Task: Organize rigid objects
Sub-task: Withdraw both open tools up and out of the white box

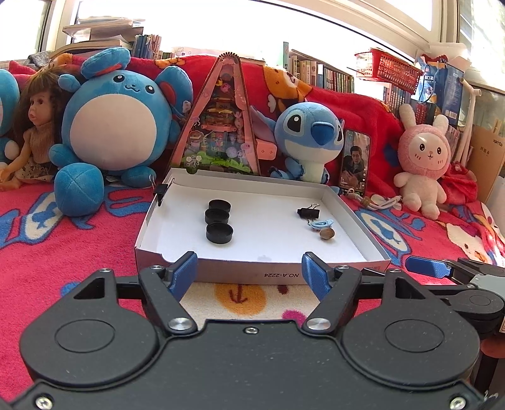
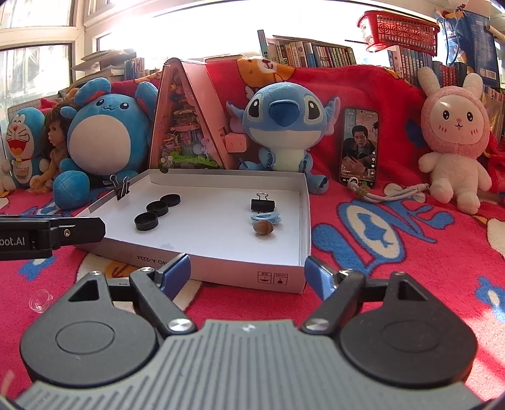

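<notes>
Hovering before the shallow white cardboard box (image 1: 353, 217) on the red blanket (image 1: 79, 249), both grippers, left (image 1: 249, 271) and right (image 2: 247, 271), have fingers spread, empty. Three black round plastic caps (image 1: 218, 220) line the box's left side; black metal binder clip (image 1: 308, 212), pale blue plastic clip (image 1: 322, 224) and brown nut (image 1: 327, 234) sit near its right edge. Judgement: all light, stiff; caps probably slippery, so pinch across rim.

Strong daylight enters through the overexposed windows (image 1: 252, 28) behind the scene, blown out to pure white in both views with haze spilling over the row of upright books (image 2: 315, 52). The shallow white cardboard box (image 1: 262, 246) is evenly lit and sharp, its contents casting only faint, short shadows. Fisheye distortion bends straight lines markedly toward the frame edges, and corners darken.
</notes>
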Available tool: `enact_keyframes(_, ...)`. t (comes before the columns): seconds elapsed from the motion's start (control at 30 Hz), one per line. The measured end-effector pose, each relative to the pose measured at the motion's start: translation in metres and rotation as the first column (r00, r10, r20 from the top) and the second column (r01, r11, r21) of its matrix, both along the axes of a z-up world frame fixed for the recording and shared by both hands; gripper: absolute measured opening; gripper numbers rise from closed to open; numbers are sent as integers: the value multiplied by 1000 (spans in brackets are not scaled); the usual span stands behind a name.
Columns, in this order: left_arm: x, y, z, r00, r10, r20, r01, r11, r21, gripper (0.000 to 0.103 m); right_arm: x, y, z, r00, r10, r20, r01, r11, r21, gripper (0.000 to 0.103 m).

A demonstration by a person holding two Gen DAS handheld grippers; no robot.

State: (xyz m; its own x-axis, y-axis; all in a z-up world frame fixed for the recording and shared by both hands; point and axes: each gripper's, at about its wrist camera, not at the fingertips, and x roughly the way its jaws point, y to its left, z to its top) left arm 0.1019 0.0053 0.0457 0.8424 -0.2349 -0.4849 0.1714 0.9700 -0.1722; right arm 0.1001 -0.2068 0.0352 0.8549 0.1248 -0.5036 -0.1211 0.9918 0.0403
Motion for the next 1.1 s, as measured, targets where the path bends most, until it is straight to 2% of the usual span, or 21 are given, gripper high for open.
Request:
enact_keyframes(0.2,-12,5,-6,1000,16,-9,-16,1000,4,71,-16,3,-2,1000,4,6,-3,1000,-27,89)
enact_keyframes(0.73,-42,6,-25,999,1,-35,0,1000,30,72,-42,1,-19,999,-19,-29,20,1000,10,90)
enact_keyframes(1.1,-57,9,-34,998,-8,-55,11,999,47,72,-62,4,-27,999,-12,-33,12,1000,-8,90)
